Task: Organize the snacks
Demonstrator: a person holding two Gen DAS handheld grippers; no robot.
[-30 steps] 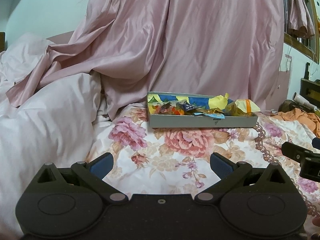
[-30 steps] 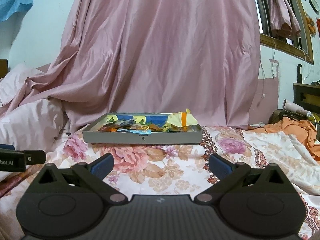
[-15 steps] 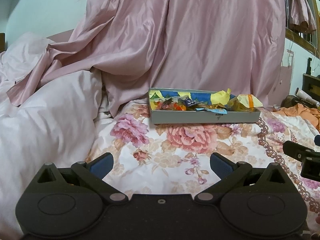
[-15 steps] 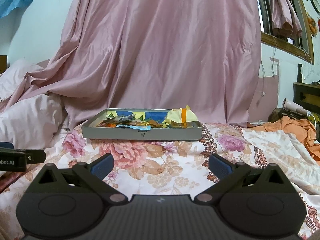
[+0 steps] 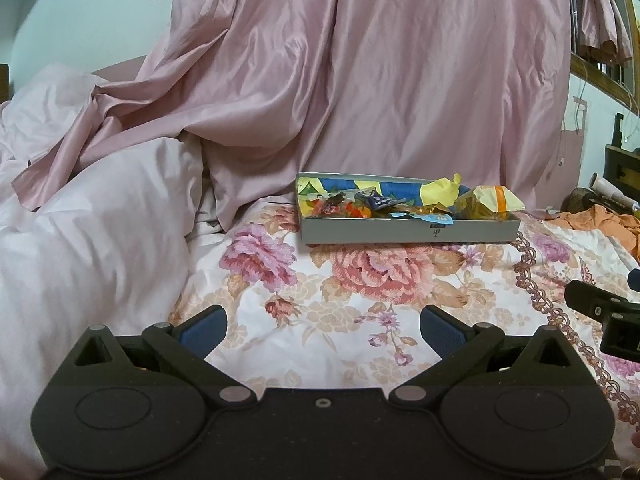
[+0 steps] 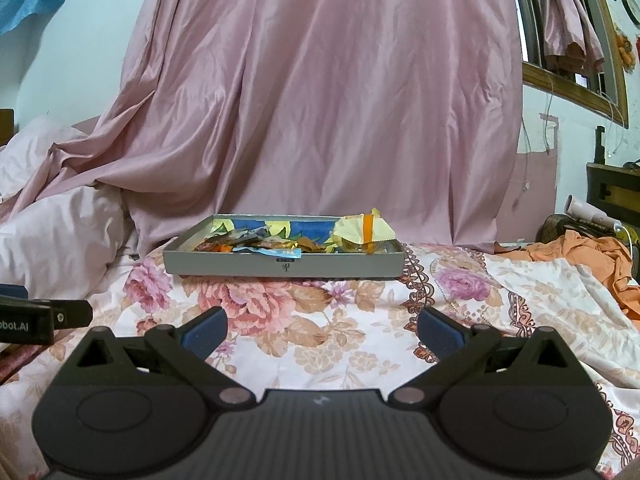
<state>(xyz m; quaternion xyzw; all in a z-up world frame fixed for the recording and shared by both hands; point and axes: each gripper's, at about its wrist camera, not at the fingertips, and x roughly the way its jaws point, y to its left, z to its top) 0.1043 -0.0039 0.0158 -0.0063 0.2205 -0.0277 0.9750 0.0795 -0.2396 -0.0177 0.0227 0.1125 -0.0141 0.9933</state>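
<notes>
A shallow grey tray (image 5: 408, 233) (image 6: 280, 266) rests on the floral bedspread, well ahead of both grippers. It holds several small wrapped snacks (image 5: 352, 206) (image 6: 248, 245) and a pale yellow packet with an orange stripe (image 5: 498, 199) (image 6: 366, 232) at its right end. My left gripper (image 5: 323, 330) stands open over the bedspread with nothing between its blue pads. My right gripper (image 6: 323, 331) is open too, empty, facing the tray's front wall. Each gripper shows at the edge of the other's view: the right one (image 5: 608, 316), the left one (image 6: 40, 318).
A pink satin sheet (image 6: 320, 100) hangs behind the tray. Bunched pale pink bedding (image 5: 88, 240) lies at the left. Orange cloth (image 6: 592, 252) is piled at the right, beside dark furniture (image 6: 612, 192). Floral bedspread (image 6: 320, 320) lies between grippers and tray.
Both views have drawn back and tilted slightly: the tray sits a little farther and lower in frame than a second ago. Both grippers stay open.
</notes>
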